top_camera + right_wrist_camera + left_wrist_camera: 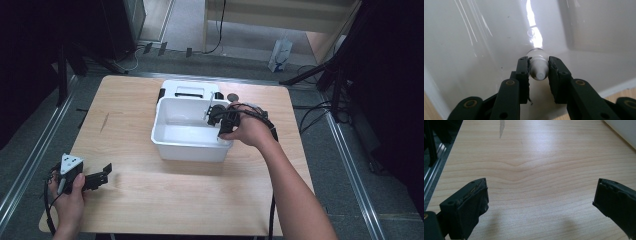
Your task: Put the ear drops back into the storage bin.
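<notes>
Black, matte, foam-faced pads of the right gripper [538, 72] sit nearest the lens in the right gripper view, clamped narrowly on a small bottle [538, 68] with a white ribbed plastic cap and a clear rounded body; the cap end faces the camera and the body points away from the claw toward the tub floor. Linkage arms behind the pads are smooth black plastic with round metal pivots. Around the claw stands a white plastic tub [461, 50], glossy and smooth, with rounded inner corners, streaked highlights and one small bubble or droplet [530, 32] on the surface just beyond the bottle. Tub walls rise close on both sides of the claw, with open interior ahead of it; the rim edge and a strip of wooden table [624, 93] lie behind and below the right pad. From the high view the right hand [250, 131] holds this gripper over the tub's near right corner. Well apart, at the near left table edge, the left gripper [540, 202] rests with its jaws spread wide and nothing between them, over bare pale wood with a wavy grain; a grey streak [502, 128] marks the wood far ahead of it, and the table edge runs just beside its left pad
</notes>
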`<control>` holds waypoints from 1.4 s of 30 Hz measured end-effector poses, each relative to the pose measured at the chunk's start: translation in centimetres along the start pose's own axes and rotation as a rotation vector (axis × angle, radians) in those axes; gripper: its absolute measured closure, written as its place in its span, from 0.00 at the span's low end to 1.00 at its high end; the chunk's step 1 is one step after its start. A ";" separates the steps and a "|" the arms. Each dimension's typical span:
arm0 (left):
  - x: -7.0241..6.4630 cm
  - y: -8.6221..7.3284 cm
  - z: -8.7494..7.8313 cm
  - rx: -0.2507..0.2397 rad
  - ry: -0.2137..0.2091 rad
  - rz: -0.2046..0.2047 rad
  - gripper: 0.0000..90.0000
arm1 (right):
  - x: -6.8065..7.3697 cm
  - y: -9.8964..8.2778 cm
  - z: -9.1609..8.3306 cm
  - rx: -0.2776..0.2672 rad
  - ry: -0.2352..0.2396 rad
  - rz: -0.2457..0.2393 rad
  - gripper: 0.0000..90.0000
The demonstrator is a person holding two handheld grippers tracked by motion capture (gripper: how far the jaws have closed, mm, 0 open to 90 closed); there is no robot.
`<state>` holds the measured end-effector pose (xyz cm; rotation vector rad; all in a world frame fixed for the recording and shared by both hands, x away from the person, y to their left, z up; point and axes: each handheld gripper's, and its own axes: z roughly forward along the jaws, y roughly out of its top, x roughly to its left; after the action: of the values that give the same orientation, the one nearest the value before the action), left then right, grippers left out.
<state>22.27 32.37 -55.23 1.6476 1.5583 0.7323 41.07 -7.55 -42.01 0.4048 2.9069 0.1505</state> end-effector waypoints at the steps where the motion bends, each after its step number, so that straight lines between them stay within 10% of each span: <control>1: 0.0 0.0 0.0 0.000 0.000 0.000 0.00 | 0.0 0.0 0.0 0.000 0.000 0.000 0.80; 17: 0.0 0.0 0.0 0.004 -0.002 0.003 0.00 | 0.1 0.4 0.9 0.025 -0.014 -0.028 0.81; 42: -0.1 0.0 0.1 0.006 0.001 0.013 0.00 | -0.5 -0.9 -1.7 -0.111 -0.008 0.030 0.72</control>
<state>22.33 32.27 -55.24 1.6633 1.5537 0.7357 40.98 -8.67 -40.36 0.4285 2.8690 0.3132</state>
